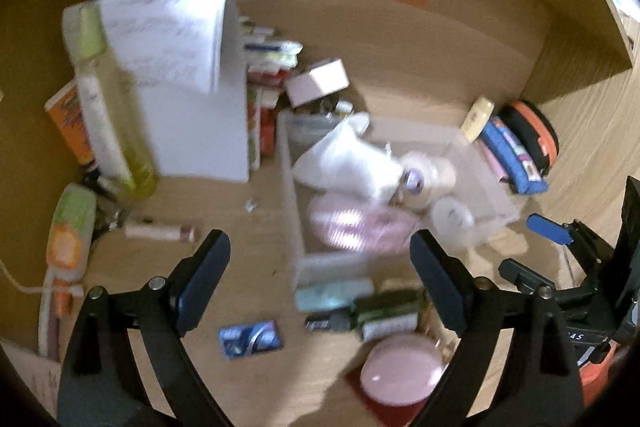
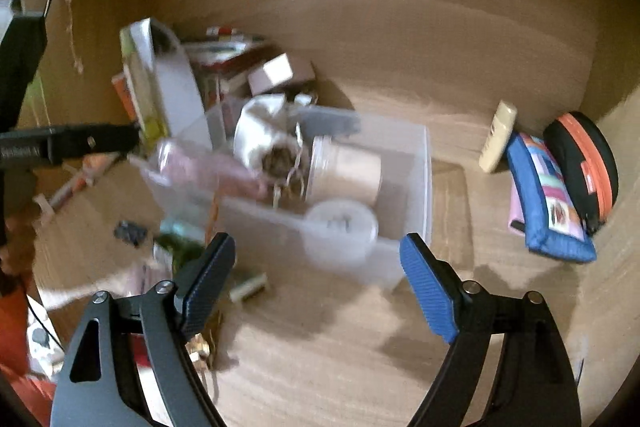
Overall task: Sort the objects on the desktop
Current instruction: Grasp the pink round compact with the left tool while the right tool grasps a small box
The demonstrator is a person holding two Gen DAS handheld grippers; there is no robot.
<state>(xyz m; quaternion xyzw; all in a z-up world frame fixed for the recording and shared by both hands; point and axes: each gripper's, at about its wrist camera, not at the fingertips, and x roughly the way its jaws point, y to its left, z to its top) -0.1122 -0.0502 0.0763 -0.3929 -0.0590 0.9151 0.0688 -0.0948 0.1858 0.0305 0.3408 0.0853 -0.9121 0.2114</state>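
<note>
Both grippers hover with fingers spread wide and holding nothing above a cluttered wooden desk (image 2: 320, 347). The left gripper (image 1: 320, 267) hangs over the near end of a clear plastic bin (image 1: 294, 211) holding a white bag (image 1: 344, 159), a pink bottle (image 1: 352, 227) and jars. The right gripper (image 2: 318, 267) faces the same bin (image 2: 416, 187); a blue pouch (image 2: 548, 203) leans well to its right.

Ahead of me a bin (image 2: 416, 163) on the counter (image 2: 320, 347) holds a jar (image 2: 346, 173); pouches (image 2: 548, 195) lie to its right.
</note>
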